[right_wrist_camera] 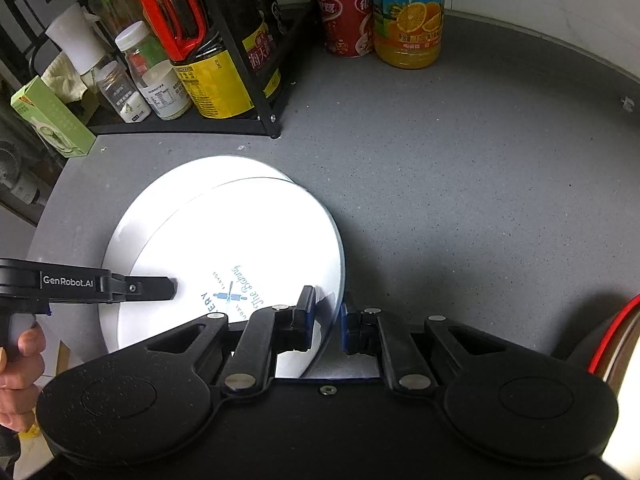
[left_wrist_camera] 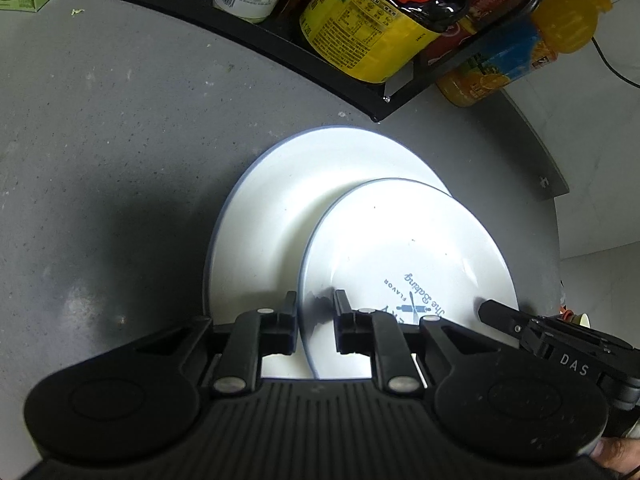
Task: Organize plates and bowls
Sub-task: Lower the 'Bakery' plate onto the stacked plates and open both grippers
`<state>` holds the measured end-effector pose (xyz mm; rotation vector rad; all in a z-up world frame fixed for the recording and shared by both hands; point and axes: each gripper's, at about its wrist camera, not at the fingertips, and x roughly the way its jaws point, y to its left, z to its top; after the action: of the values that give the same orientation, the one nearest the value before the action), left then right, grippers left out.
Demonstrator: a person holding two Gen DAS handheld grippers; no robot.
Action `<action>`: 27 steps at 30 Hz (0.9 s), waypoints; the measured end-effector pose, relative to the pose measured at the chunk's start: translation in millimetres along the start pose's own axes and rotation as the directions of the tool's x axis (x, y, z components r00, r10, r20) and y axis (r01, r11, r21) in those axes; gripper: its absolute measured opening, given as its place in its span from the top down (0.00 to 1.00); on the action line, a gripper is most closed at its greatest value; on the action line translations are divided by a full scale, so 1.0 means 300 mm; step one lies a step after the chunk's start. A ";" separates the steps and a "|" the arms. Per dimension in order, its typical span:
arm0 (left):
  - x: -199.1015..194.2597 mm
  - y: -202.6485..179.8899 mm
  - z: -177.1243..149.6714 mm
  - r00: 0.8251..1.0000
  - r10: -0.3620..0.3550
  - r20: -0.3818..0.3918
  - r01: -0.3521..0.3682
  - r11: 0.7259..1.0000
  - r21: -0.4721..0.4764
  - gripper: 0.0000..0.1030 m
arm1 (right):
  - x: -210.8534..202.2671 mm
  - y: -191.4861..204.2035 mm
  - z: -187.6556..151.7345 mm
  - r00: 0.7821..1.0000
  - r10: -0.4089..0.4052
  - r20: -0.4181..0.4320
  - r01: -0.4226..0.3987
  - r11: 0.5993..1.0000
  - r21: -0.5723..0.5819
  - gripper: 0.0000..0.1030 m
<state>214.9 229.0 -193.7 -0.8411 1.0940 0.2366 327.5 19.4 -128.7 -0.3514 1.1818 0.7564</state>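
At the bottom centre of the left wrist view, the left gripper (left_wrist_camera: 316,300) clamps the near-left rim of the smaller printed plate (left_wrist_camera: 404,264). In the right wrist view, the right gripper (right_wrist_camera: 328,304) straddles that plate's right rim, one finger above and one below, a narrow gap showing; whether it grips is unclear. The plate sits tilted on a larger white plate (left_wrist_camera: 304,200) that lies on the grey counter (left_wrist_camera: 120,140). Farther back, a black rack (right_wrist_camera: 248,92) of bottles fills the upper left, with an orange juice bottle (right_wrist_camera: 412,12) beside it.
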 end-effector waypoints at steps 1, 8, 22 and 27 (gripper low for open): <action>-0.002 -0.002 0.002 1.000 0.009 -0.007 -0.009 1.000 0.005 0.86 | -0.001 0.001 0.000 1.000 -0.002 0.002 0.002 1.000 -0.003 0.88; -0.047 -0.012 0.027 0.999 0.044 -0.020 -0.044 0.998 0.034 0.84 | 0.012 0.015 0.009 1.000 -0.011 -0.005 0.011 1.000 -0.014 0.88; -0.149 0.015 0.047 0.986 0.140 0.095 -0.144 0.989 0.026 0.45 | 0.054 0.021 0.007 0.999 -0.018 -0.040 0.018 1.000 0.012 0.84; -0.106 0.034 0.029 0.990 0.126 0.069 -0.127 0.992 0.014 0.46 | 0.073 0.034 -0.004 0.998 -0.017 -0.056 0.017 1.000 0.011 0.80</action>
<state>200.2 248.9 -169.6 -0.7431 1.0857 0.3581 323.4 33.5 -148.1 -0.3746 1.2338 0.7286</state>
